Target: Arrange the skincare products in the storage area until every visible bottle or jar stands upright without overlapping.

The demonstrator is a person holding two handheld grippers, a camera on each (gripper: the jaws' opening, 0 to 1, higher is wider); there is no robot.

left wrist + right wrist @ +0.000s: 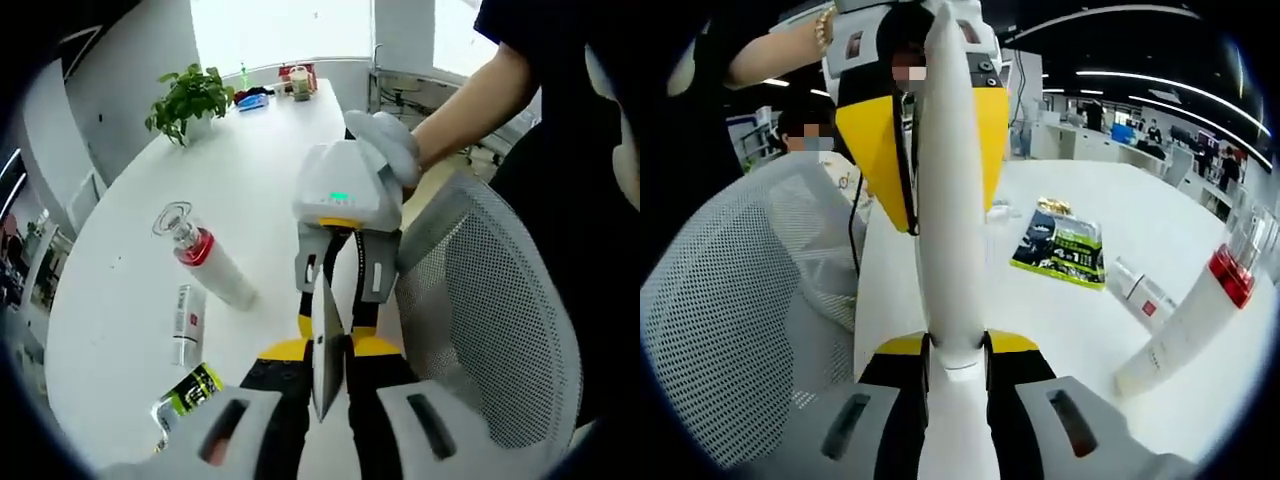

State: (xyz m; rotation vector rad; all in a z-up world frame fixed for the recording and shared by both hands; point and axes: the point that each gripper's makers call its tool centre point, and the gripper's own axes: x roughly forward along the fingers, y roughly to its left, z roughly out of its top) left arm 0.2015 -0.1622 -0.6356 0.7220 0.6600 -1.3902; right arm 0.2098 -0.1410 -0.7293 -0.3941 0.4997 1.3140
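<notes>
A flat white tube hangs in the air over the table edge, and both grippers are shut on it from opposite ends. My left gripper clamps its near end, where the tube shows edge-on. My right gripper, held by a gloved hand, meets it from above. In the right gripper view my right gripper pinches the tube's base and the left gripper holds the far end. A white bottle with a red band and clear cap lies on its side on the white table.
A small white box with a red label and a green-black sachet lie flat near the bottle. A potted plant stands far back. A grey mesh chair sits against the table edge.
</notes>
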